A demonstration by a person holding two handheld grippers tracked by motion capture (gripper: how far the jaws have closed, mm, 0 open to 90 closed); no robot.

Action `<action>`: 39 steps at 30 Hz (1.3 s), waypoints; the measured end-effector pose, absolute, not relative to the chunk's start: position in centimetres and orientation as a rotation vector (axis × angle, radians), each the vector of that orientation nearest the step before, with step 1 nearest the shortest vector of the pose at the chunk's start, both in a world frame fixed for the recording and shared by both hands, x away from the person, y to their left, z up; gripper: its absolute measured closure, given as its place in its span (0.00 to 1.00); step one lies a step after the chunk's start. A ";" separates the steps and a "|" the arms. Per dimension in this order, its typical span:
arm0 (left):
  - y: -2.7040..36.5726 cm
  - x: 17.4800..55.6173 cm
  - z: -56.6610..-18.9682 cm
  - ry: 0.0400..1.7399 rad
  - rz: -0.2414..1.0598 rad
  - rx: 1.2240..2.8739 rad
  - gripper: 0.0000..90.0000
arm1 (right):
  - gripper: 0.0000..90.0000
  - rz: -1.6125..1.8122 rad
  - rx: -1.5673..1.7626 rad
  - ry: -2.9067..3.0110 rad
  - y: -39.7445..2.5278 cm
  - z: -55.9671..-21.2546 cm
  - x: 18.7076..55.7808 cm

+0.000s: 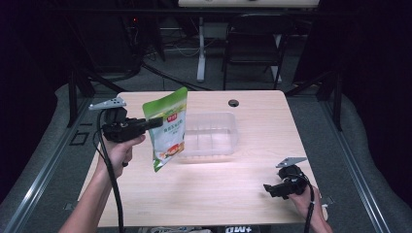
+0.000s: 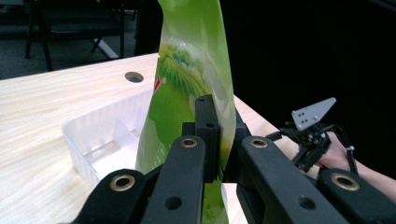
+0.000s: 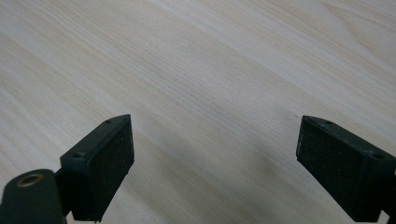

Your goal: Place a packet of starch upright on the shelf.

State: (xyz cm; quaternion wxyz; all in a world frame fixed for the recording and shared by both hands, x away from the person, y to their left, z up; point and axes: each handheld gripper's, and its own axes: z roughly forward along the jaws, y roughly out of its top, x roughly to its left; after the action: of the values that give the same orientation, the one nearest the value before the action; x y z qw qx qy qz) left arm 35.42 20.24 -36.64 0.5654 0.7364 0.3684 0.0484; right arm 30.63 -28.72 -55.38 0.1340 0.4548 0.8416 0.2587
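The bag [image 1: 166, 127], green and white with a printed picture near its bottom, hangs in the air in the high view, clamped at its upper left edge by the left gripper [image 1: 156, 122]. It hangs tilted, its top corner leaning away from the jaws and its lower end swinging free above the table [image 1: 204, 194]. Just past the bag, on the far side from the jaws, sits a clear plastic tray [image 1: 214, 133] with low dividers inside; the bag's right edge overlaps the tray's near-left corner in this view. The person's left hand [image 1: 119, 148] grips the handle below the gripper. The right gripper [image 1: 267, 188] rests low near the table's right edge, well apart from the bag and tray, its jaws pointing left.

In the left gripper view, the jaws are pressed together on the bag [image 2: 187, 84], which rises tall and slightly twisted straight up from between them. To the left of the jaws and beyond them lies the tray [image 2: 88, 135]. A round hole [image 2: 134, 76] in the tabletop lies farther off behind the tray. To the right of the jaws, farther away, the right gripper [image 2: 299, 161] shows with its grey plate on top.

In the right gripper view, the jaws stand wide apart with nothing between them, over bare pale wood of the table [image 3: 210, 70].
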 end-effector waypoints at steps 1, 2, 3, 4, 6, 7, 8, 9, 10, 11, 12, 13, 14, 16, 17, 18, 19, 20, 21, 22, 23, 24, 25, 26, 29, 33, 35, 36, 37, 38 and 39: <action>20.2 35.6 -36.6 0.865 0.121 1.734 1.00 | 0.12 0.749 1.319 2.439 -28.7 -55.4 30.6; 20.1 35.8 -36.5 0.869 0.124 1.730 1.00 | 0.12 0.750 1.317 2.443 -28.7 -55.4 30.6; 20.0 35.9 -36.5 0.868 0.122 1.731 1.00 | 0.12 0.750 1.317 2.443 -28.7 -55.4 30.6; 19.9 36.1 -36.5 0.865 0.129 1.731 1.00 | 0.12 0.751 1.317 2.442 -28.7 -55.4 30.6; 19.7 36.5 -36.5 0.871 0.132 1.733 1.00 | 0.12 0.754 1.319 2.439 -28.7 -55.4 30.6; 19.6 36.8 -36.5 0.873 0.130 1.734 1.00 | 0.12 0.754 1.318 2.440 -28.7 -55.4 30.6; 19.6 36.8 -36.5 0.873 0.130 1.734 1.00 | 0.12 0.754 1.318 2.440 -28.7 -55.4 30.6; 19.5 37.2 -36.5 0.875 0.126 1.737 1.00 | 0.12 0.753 1.317 2.443 -28.7 -55.4 30.6; 19.6 37.5 -36.7 0.879 0.115 1.727 1.00 | 0.12 0.753 1.317 2.443 -28.7 -55.4 30.6; 19.6 37.8 -36.7 0.884 0.107 1.723 1.00 | 0.12 0.753 1.318 2.443 -28.7 -55.4 30.6; 19.5 38.0 -36.8 0.889 0.107 1.723 1.00 | 0.12 0.752 1.318 2.443 -28.7 -55.3 30.6; 19.5 38.2 -36.9 0.894 0.105 1.724 1.00 | 0.12 0.752 1.318 2.443 -28.7 -55.3 30.6; 19.4 38.5 -37.0 0.898 0.102 1.724 1.00 | 0.12 0.752 1.319 2.446 -28.7 -55.3 30.6; 19.3 38.8 -37.1 0.905 0.109 1.724 1.00 | 0.12 0.736 1.309 2.453 -28.7 -55.3 30.6; 19.2 39.0 -37.1 0.903 0.114 1.723 1.00 | 0.12 0.751 1.315 2.445 -28.7 -55.3 30.6; 19.2 39.3 -37.2 0.899 0.113 1.721 1.00 | 0.12 0.761 1.318 2.444 -28.7 -55.3 30.6; 19.2 39.5 -37.3 0.897 0.113 1.718 1.00 | 0.12 0.759 1.318 2.443 -28.7 -55.4 30.6; 19.2 39.7 -37.3 0.907 0.113 1.714 1.00 | 0.12 0.758 1.317 2.449 -28.7 -55.3 30.6; 19.2 39.9 -37.4 0.913 0.111 1.708 1.00 | 0.12 0.757 1.317 2.449 -28.7 -55.3 30.6; 19.2 40.1 -37.5 0.913 0.111 1.709 1.00 | 0.12 0.757 1.317 2.449 -28.7 -55.3 30.6; 19.2 40.5 -37.6 0.918 0.120 1.710 1.00 | 0.12 0.754 1.316 2.445 -28.8 -55.3 30.6; 19.2 40.5 -37.6 0.918 0.120 1.710 1.00 | 0.12 0.754 1.316 2.445 -28.8 -55.3 30.6; 19.1 40.7 -37.7 0.919 0.124 1.710 1.00 | 0.12 0.739 1.315 2.447 -28.8 -55.2 30.6; 19.0 40.8 -37.8 0.921 0.124 1.707 1.00 | 0.12 0.708 1.304 2.453 -28.9 -55.1 30.6; 18.7 41.2 -38.0 0.929 0.128 1.708 1.00 | 0.12 0.737 1.317 2.445 -28.7 -55.3 30.6; 18.5 41.8 -38.3 0.935 0.136 1.699 1.00 | 0.12 0.711 1.304 2.452 -28.9 -55.1 30.6; 18.3 42.1 -38.4 0.935 0.141 1.703 1.00 | 0.12 0.717 1.308 2.453 -28.9 -55.1 30.6; 18.1 42.3 -38.5 0.939 0.152 1.707 1.00 | 0.12 0.716 1.306 2.454 -28.9 -55.1 30.6; 18.0 42.5 -38.7 0.940 0.145 1.704 1.00 | 0.12 0.722 1.307 2.450 -28.9 -55.2 30.6; 17.8 42.7 -38.8 0.942 0.145 1.705 1.00 | 0.12 0.723 1.310 2.447 -28.9 -55.1 30.6; 17.6 42.9 -39.1 0.948 0.152 1.705 1.00 | 0.12 0.729 1.312 2.446 -28.9 -55.2 30.6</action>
State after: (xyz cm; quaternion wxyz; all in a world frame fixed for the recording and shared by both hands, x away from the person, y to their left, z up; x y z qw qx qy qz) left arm 42.88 17.57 -39.06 0.5586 0.7228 0.4018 0.0643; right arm 30.61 -28.87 -55.15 0.1354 0.4530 0.8444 0.2518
